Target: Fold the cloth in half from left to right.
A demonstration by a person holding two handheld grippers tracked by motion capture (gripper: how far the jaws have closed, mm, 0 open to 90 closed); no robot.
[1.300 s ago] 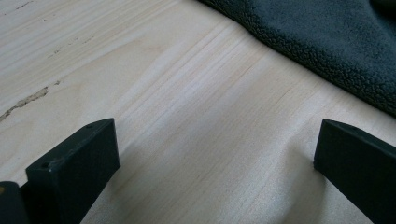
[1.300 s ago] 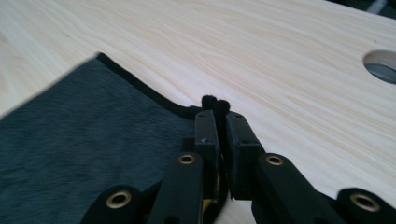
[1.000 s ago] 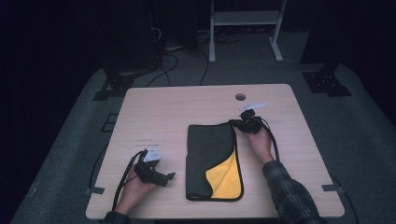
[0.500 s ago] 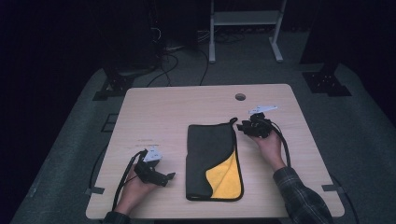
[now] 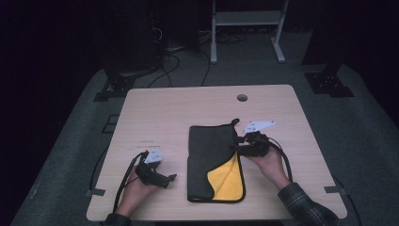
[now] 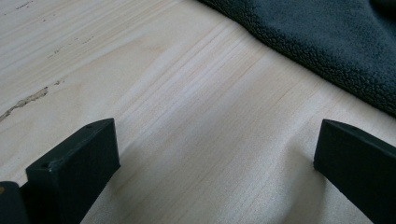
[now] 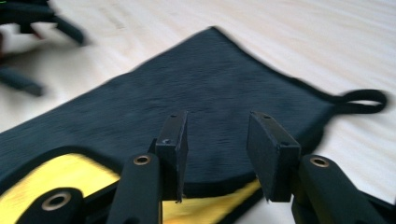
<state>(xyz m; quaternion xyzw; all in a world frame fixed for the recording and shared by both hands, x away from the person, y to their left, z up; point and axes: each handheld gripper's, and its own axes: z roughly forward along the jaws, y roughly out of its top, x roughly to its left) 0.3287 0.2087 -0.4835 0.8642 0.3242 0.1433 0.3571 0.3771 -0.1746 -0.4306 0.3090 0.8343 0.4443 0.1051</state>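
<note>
The cloth (image 5: 215, 162) lay near the middle of the bench (image 5: 188, 108), already folded into a long narrow rectangle, so the folding looked partly done. One fold seemed left, since a flap near its lower right corner was turned back and showed the yellow inner face (image 5: 229, 177). Whether a further fold was meant, I could not tell.

The right claw (image 5: 236, 149) sat at the cloth's right edge, about halfway along. In the right gripper view its jaws stood apart just above the dark edge, with nothing between them; it looked placed to take that edge, but no grip was made yet. The left claw (image 5: 170, 178) rested on the bare bench just left of the cloth, jaws spread wide and empty, flat on the wood in the left gripper view.

The cloth was soft fleece, dark grey outside with a pebbly nap (image 6: 327, 42), bright yellow inside, bound in a dark hem. A small hanging loop (image 7: 362, 101) stuck out at its far right corner. The bench was pale wood with fine straight grain and a round hole (image 5: 242, 98) near its far edge.
</note>
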